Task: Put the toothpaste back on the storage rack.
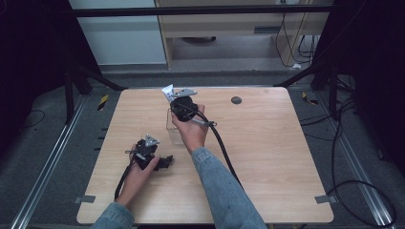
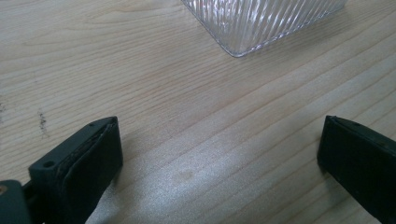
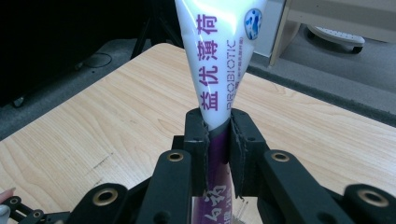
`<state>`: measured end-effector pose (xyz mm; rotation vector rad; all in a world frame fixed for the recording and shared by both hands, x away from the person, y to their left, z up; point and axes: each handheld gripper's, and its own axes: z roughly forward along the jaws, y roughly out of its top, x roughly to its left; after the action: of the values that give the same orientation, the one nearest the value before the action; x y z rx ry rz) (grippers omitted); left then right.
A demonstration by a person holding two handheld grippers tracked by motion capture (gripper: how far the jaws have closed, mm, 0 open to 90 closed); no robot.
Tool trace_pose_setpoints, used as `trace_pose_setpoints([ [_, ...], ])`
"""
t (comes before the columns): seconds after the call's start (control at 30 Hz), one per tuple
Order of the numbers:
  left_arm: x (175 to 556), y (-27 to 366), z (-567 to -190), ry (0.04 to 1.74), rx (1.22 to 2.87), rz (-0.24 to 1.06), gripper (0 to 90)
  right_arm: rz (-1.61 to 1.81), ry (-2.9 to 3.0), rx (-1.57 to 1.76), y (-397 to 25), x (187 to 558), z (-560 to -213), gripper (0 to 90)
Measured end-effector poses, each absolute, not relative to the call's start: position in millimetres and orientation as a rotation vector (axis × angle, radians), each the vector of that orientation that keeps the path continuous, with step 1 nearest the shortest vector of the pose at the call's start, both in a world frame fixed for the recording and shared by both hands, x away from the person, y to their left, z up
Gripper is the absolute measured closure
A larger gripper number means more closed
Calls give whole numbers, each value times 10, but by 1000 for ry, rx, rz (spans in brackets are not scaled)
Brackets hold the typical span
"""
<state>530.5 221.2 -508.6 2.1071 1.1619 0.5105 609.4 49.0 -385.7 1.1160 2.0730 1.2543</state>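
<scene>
The right hand-held gripper is clamping a white-and-purple tube tight between its jaws, above the clear ribbed container mid-table. The left hand-held gripper is resting wide open and empty on the table, near left.

Wooden table; grey floor

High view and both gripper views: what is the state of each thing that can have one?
White and purple plastic tube: clamped, lifted, flat end up.
Clear ribbed plastic container: standing on the table, untouched by the left gripper.
Right gripper: shut on the tube.
Left gripper: open, low over the wooden table.
</scene>
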Motion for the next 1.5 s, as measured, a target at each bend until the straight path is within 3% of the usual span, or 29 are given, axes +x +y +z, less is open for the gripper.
trace_pose_setpoints([
  [1.5, 5305, 2214, -5085, 1160, 2111, 511, 0, 1198, 2103, 1143, 569, 6045, -4040, 787],
])
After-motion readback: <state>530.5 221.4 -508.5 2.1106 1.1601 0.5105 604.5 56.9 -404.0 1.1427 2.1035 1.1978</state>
